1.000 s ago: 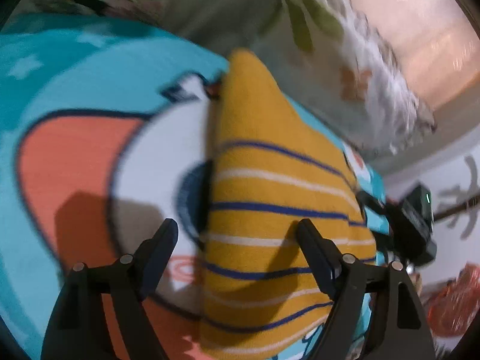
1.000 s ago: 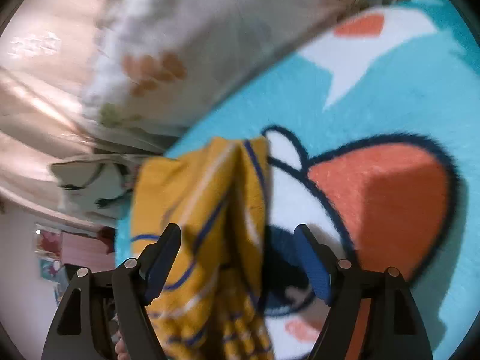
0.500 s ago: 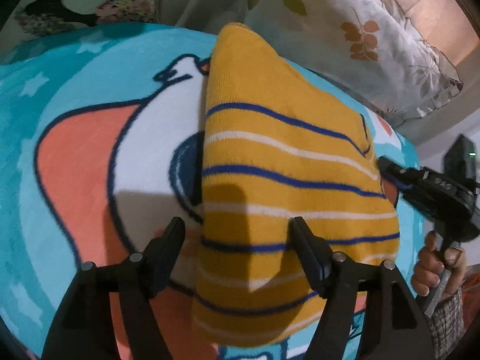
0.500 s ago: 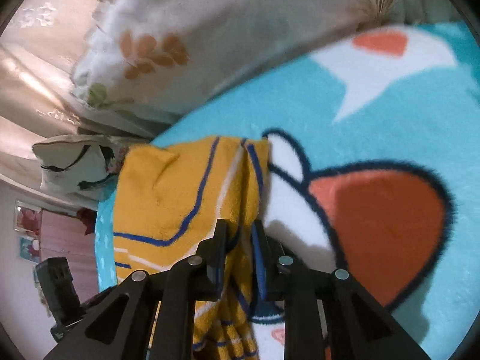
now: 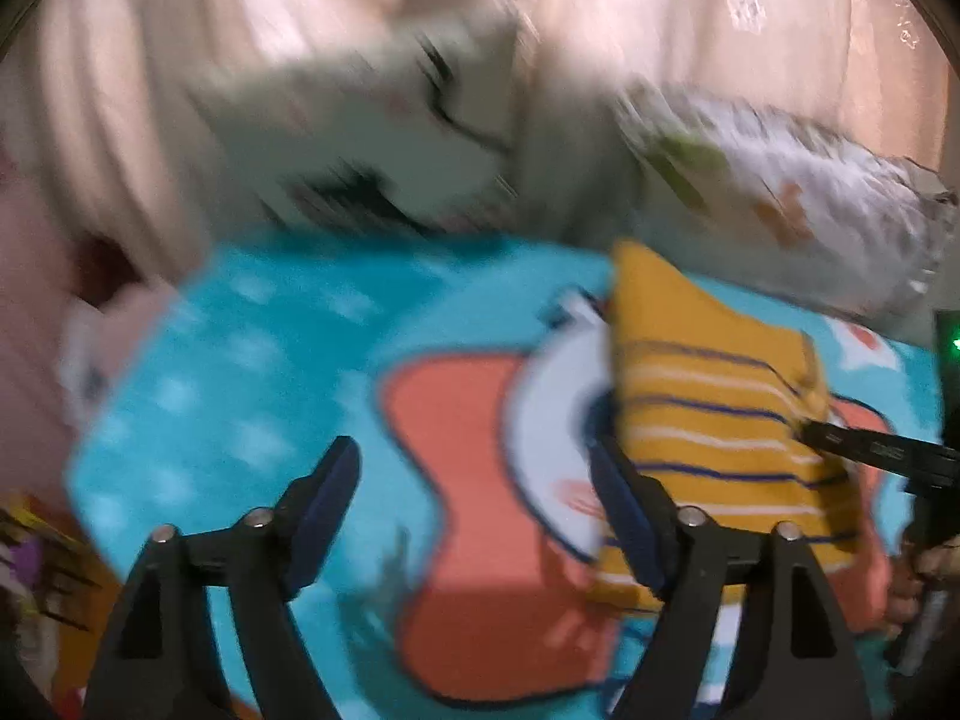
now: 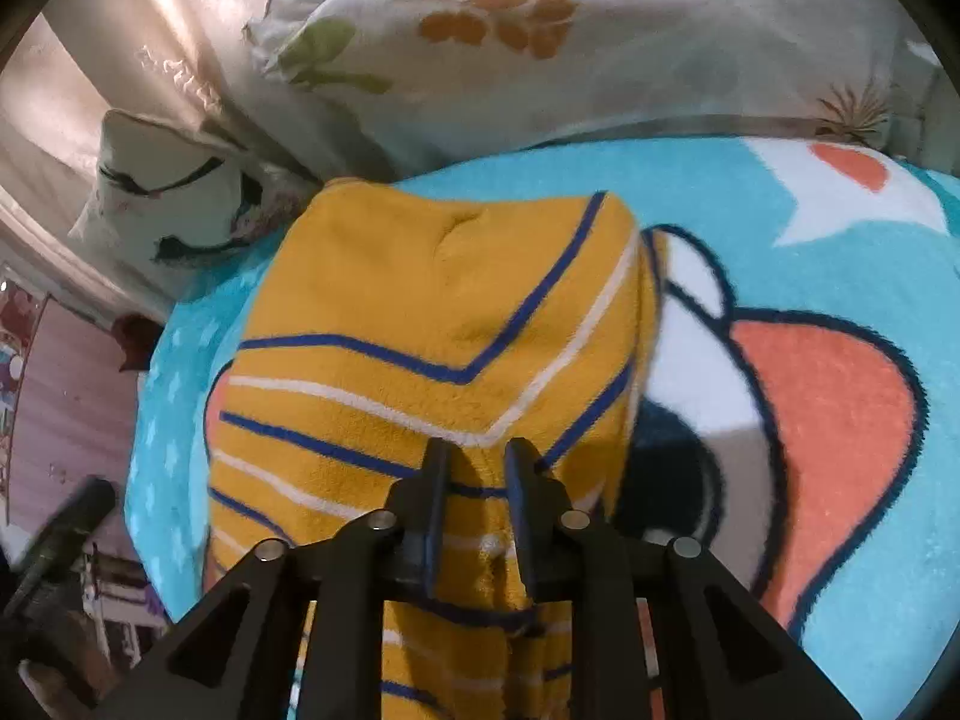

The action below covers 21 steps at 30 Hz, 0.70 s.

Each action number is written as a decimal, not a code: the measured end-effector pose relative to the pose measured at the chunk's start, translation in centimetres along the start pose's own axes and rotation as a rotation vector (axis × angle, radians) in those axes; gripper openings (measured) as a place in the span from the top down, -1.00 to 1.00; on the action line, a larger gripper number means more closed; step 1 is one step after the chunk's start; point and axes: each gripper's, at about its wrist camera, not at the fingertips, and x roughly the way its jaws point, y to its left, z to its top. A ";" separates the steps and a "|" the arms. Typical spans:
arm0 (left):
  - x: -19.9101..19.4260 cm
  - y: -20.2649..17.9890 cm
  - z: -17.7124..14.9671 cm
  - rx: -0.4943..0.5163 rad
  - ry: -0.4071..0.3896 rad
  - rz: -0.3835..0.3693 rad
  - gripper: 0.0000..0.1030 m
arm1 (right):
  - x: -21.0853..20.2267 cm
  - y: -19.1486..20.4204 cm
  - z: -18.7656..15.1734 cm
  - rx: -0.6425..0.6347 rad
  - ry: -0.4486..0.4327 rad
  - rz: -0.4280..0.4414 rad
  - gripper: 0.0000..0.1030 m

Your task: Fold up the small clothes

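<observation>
Cartoon blanket (image 6: 840,228) underneath; my right gripper (image 6: 477,468) pinches the striped yellow garment (image 6: 432,300) at six o'clock, left gripper (image 5: 474,480) gapes empty; no readable writing.

Mustard garment (image 6: 432,312), blue-and-white stripes

One garment (image 6: 432,324): yellow with blue and white stripes, lying on the blanket toward its far edge. One blanket (image 6: 840,480): turquoise with an orange and white cartoon print. Two pillows at the blanket's far edge: one white with orange and green leaf print (image 6: 540,48), one pale with black markings (image 6: 162,192). Two grippers: the left gripper (image 5: 474,480), the right gripper (image 6: 474,468). One curtain (image 5: 660,12) behind the pillows.
</observation>
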 end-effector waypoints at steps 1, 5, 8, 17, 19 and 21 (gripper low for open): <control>-1.7 0.9 -0.1 -0.001 -0.073 0.064 -0.81 | -0.1 0.1 0.0 -0.004 -0.004 -0.005 0.58; -5.6 3.2 -0.4 -0.025 -0.233 0.144 -1.00 | -0.2 0.7 -0.4 -0.074 -0.026 -0.091 0.23; -6.1 4.6 -0.1 -0.030 -0.175 0.055 -1.00 | 0.3 1.3 -0.4 -0.113 -0.034 -0.159 0.02; -3.3 5.3 0.3 -0.006 -0.076 -0.060 -1.00 | -5.7 4.6 -1.1 -0.109 -0.192 -0.275 -0.01; -2.5 5.3 0.4 0.003 -0.057 -0.082 -1.00 | -6.7 6.1 -1.4 -0.127 -0.216 -0.283 -0.01; -1.8 5.3 0.6 0.023 -0.038 -0.111 -1.00 | -6.8 7.9 -1.6 -0.153 -0.220 -0.281 -0.01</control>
